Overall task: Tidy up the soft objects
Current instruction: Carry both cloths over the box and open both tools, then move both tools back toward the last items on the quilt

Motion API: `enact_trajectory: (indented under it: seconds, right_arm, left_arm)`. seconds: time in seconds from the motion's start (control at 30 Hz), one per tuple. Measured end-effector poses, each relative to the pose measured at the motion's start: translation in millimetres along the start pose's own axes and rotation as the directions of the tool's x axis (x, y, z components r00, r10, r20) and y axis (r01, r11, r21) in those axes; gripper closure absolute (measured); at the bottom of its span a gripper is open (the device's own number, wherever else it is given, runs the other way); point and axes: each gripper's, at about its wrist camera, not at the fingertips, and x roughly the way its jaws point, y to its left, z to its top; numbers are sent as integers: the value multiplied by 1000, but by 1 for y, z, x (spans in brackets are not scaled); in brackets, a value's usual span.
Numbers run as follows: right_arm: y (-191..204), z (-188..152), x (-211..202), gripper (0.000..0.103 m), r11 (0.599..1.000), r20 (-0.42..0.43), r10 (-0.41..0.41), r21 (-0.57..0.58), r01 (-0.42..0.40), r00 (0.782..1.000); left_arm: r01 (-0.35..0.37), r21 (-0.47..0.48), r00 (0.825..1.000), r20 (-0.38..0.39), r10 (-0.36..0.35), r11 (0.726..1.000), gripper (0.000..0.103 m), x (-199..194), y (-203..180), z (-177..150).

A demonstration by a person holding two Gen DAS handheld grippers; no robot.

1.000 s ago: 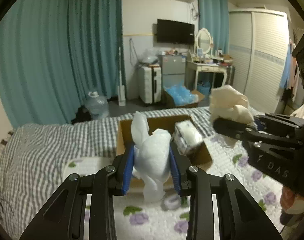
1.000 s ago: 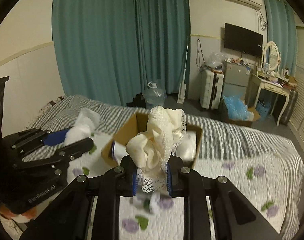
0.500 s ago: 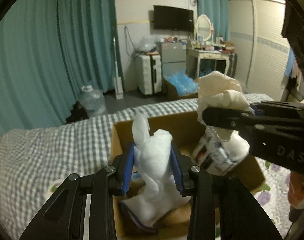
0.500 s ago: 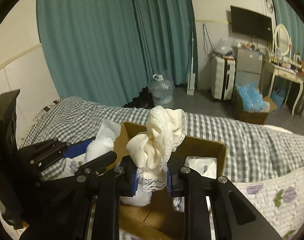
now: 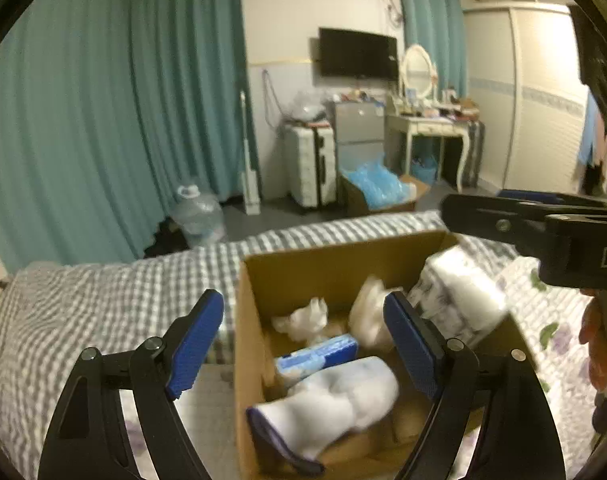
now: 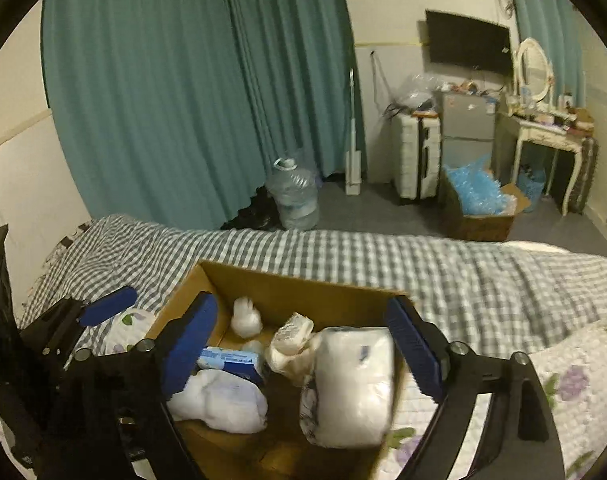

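An open cardboard box point(image 5: 327, 264) sits on the bed. Inside lie a white soft bundle point(image 5: 335, 400), a blue tissue pack point(image 5: 317, 356), a cream lace cloth point(image 5: 367, 312), a small white wad point(image 5: 303, 318) and a plastic-wrapped tissue roll pack point(image 5: 459, 294). My left gripper point(image 5: 303, 332) hovers over the box's near left corner, its jaws opening, with nothing pressed between the pads. My right gripper point(image 6: 299, 336) hangs over the box point(image 6: 303, 284), jaws also opening and empty, above the cream cloth point(image 6: 291, 340) and the wrapped pack point(image 6: 351, 384). The white bundle point(image 6: 219, 400) lies lower left.
A grey checked bedspread point(image 6: 383, 256) runs behind the box, with a floral quilt point(image 6: 563, 380) to the right. Beyond the bed stand a water jug point(image 6: 295, 196), a white suitcase point(image 6: 417, 156), a carton of blue bags point(image 6: 479, 204) and a dressing table point(image 6: 543, 136).
Both grippers moved forward and down over the box, then opened. The white bundle left my left gripper and the cream lace cloth left my right one; both now lie in the box.
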Motion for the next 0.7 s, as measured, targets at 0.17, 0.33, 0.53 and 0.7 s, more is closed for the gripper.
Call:
enact_trajectory:
  seconds: [0.17, 0.33, 0.53, 0.7]
  right_arm:
    - [13, 5, -68, 11, 999, 42, -50, -15, 50, 998]
    - [37, 1, -147, 8, 993, 101, -83, -76, 91, 991]
    - [57, -15, -227, 3, 986, 173, -93, -122, 115, 980]
    - [65, -50, -246, 3, 981, 124, -116, -138, 133, 986]
  left_arm:
    - [-23, -35, 996, 82, 26, 999, 15, -68, -1, 15]
    - [-39, -42, 981, 190, 46, 998, 9, -155, 0, 28]
    - [-32, -53, 963, 264, 45, 998, 6, -223, -5, 22]
    - [-87, -86, 974, 202, 102, 993, 6, -228, -11, -6]
